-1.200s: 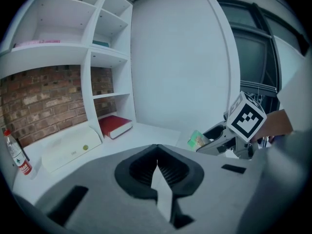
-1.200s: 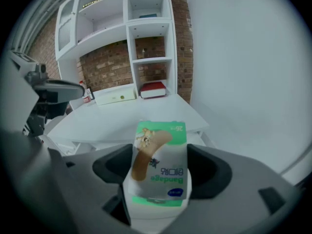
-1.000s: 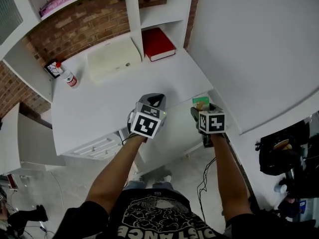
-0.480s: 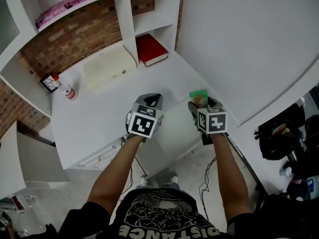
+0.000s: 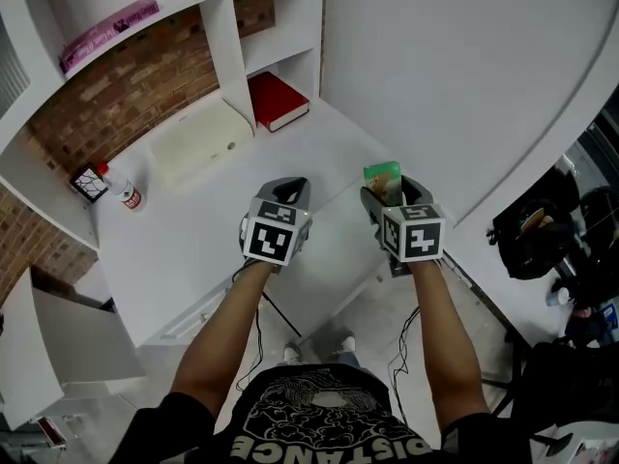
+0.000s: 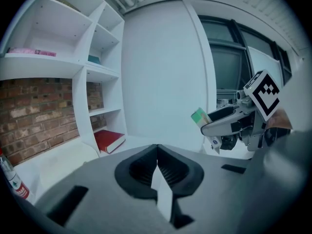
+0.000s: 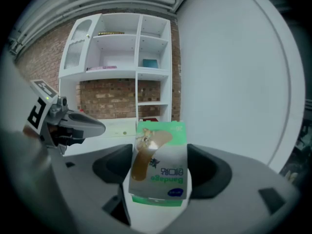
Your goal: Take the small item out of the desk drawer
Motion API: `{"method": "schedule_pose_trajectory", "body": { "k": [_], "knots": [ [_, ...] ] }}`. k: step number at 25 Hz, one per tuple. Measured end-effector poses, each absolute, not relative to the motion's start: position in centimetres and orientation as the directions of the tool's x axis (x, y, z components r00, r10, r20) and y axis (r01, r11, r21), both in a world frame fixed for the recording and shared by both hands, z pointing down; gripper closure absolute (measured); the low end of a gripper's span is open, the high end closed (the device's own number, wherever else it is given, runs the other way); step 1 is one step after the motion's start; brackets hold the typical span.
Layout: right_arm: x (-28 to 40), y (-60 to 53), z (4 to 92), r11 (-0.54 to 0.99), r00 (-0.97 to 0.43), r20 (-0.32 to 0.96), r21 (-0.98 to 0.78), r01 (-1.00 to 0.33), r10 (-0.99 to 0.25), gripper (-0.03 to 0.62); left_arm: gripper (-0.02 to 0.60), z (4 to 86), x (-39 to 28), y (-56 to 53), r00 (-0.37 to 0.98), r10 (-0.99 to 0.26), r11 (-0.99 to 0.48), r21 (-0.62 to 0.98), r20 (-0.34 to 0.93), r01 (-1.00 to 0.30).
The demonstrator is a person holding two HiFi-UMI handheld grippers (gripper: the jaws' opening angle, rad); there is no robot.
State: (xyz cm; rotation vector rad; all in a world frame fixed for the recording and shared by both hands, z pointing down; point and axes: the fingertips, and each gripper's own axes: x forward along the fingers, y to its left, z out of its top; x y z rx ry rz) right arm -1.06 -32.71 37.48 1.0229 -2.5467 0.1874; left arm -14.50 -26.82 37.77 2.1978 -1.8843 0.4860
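Note:
My right gripper (image 5: 385, 188) is shut on a small green-and-white bandage box (image 5: 383, 176) and holds it above the right part of the white desk (image 5: 193, 240). In the right gripper view the box (image 7: 160, 162) stands upright between the two black pads, which press on its sides. My left gripper (image 5: 293, 188) hovers over the desk's middle, a hand's width left of the right one. Its jaws are shut with nothing in them (image 6: 157, 162). From the left gripper view the right gripper (image 6: 222, 123) shows with the box (image 6: 200, 117) at its tip. I cannot make out the drawer.
A red book (image 5: 278, 100) lies in the shelf niche at the back. A cream box (image 5: 198, 143) and a small red-capped bottle (image 5: 124, 193) sit at the desk's back left. A white wall (image 5: 464, 75) closes the right side. A black bag (image 5: 537, 230) lies far right.
The right gripper has carried the bandage box a little up and forward. The head view has swung, so the desk and shelves sit further left. The left gripper stays shut.

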Motion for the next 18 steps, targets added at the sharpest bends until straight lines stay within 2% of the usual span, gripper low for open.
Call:
{"method": "schedule_pose_trajectory", "body": {
  "k": [10, 18],
  "knots": [
    [0.1, -29.3, 34.4, 0.663, -0.628, 0.276, 0.049, -0.747, -0.727, 0.246, 0.572, 36.0, -13.6, -25.0, 0.191, -0.924, -0.228, -0.076, 0.331, -0.971],
    [1.3, -27.8, 34.1, 0.618, -0.592, 0.236, 0.053, -0.784, -0.771, 0.246, 0.572, 35.4, -13.6, -24.3, 0.203, -0.93, -0.243, -0.1, 0.306, -0.965]
  ]
}}
